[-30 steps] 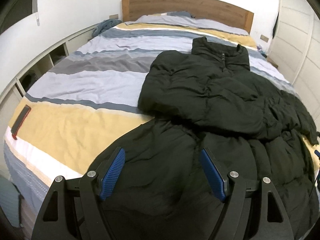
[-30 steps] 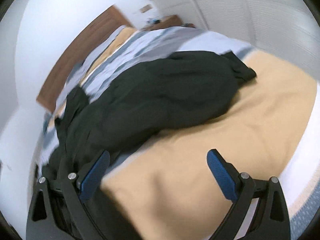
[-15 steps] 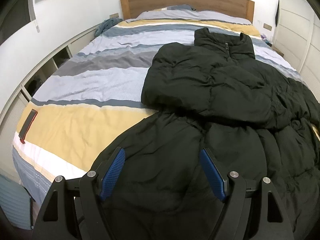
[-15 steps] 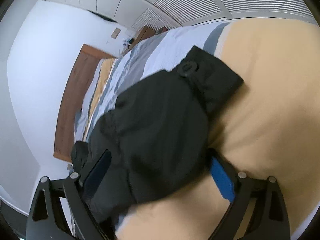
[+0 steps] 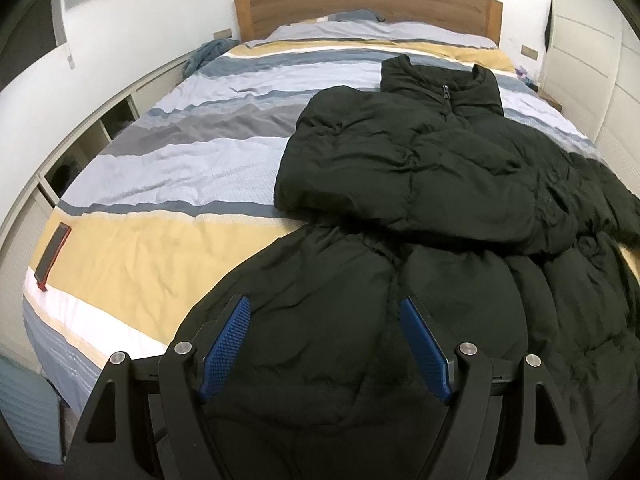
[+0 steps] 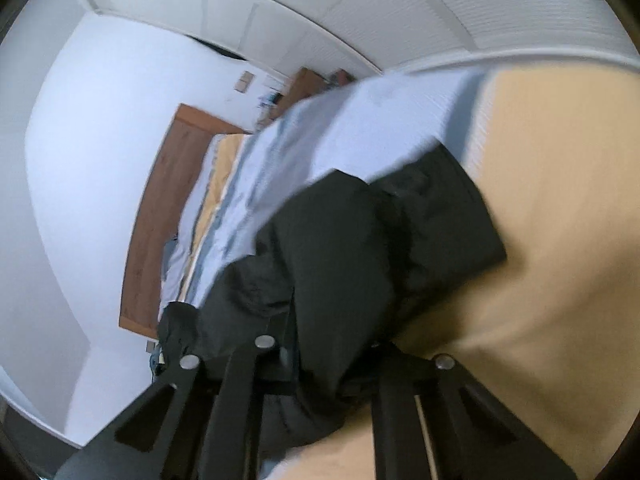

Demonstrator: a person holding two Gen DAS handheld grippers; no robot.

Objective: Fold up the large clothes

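Black puffer jacket [image 5: 420, 184], spread on the striped bed [image 5: 168, 184], collar toward the wooden headboard [image 5: 360, 4]. Right gripper [image 6: 320, 364] clamped on the cuffed sleeve [image 6: 380, 240], fabric bunched between the jaws, blue pads hidden. Left gripper [image 5: 325, 344] spread wide, holding nothing, poised above the near hem. Long axis running from hem away toward collar; sleeve lying out to the right side, so right hand nearer for folding it inward across the body.

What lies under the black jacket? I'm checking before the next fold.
Under the black jacket shows only the striped duvet around its edges. Whatever lies beneath its padded bulk is covered.
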